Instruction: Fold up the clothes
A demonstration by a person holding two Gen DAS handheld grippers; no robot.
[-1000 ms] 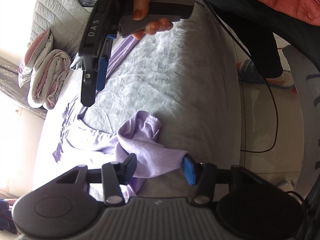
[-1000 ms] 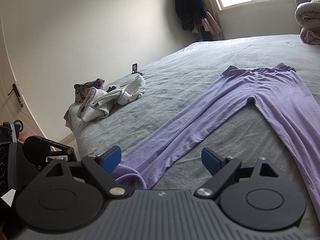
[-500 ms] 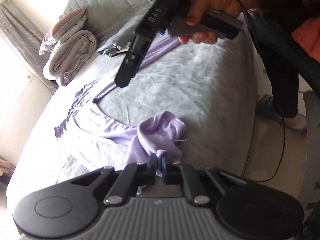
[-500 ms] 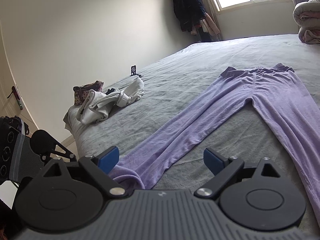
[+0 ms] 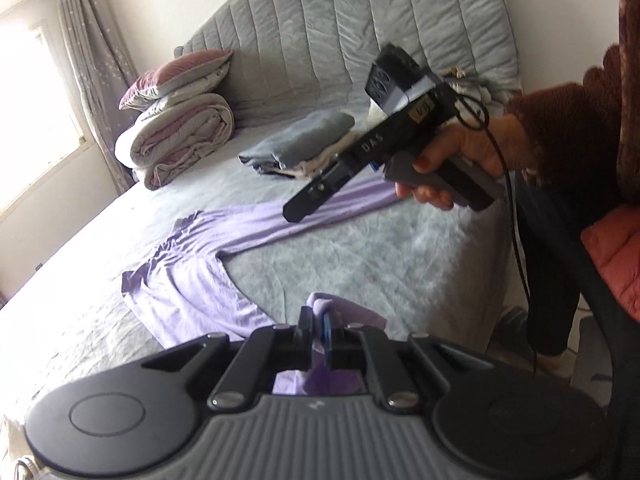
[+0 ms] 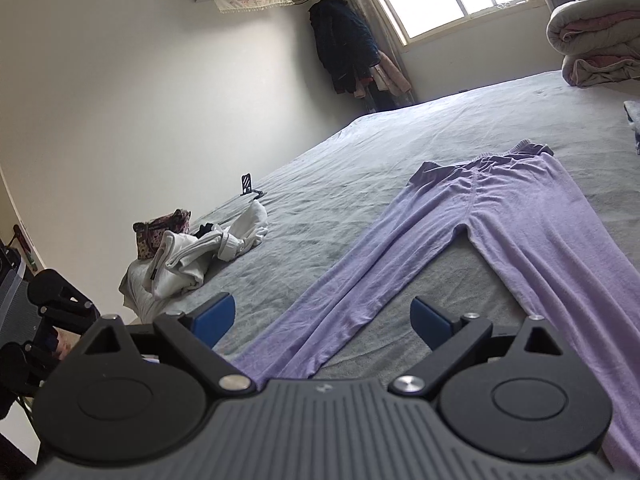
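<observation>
1. Your left gripper (image 5: pixel 318 334) sits low in the centre of the left wrist view, jaws pinched tight on a bunched cuff of the purple leggings (image 5: pixel 192 300).
2. From that pinch the leggings run up and left across the grey bed (image 5: pixel 360 248); the waistband lies mid-left of the frame, and the other leg stretches right toward the centre.
3. Your right gripper (image 5: pixel 304 204) shows in the centre of that same view, held in your right hand (image 5: pixel 460 160) above the far leg, its tip pointing down and left.
4. In the right wrist view, the right gripper (image 6: pixel 322 320) has its jaws spread wide with nothing between them; one leg of the leggings (image 6: pixel 460 240) runs down to the bottom centre below them.
5. The waistband there sits right of centre, flat on the bed (image 6: pixel 360 152).
6. A white garment (image 6: pixel 192 256) lies crumpled at the mid-left edge of the bed, well apart from the leggings.
7. Folded grey clothes (image 5: pixel 300 144) are stacked behind the right gripper, with a rolled duvet (image 5: pixel 180 136) at upper left.
</observation>
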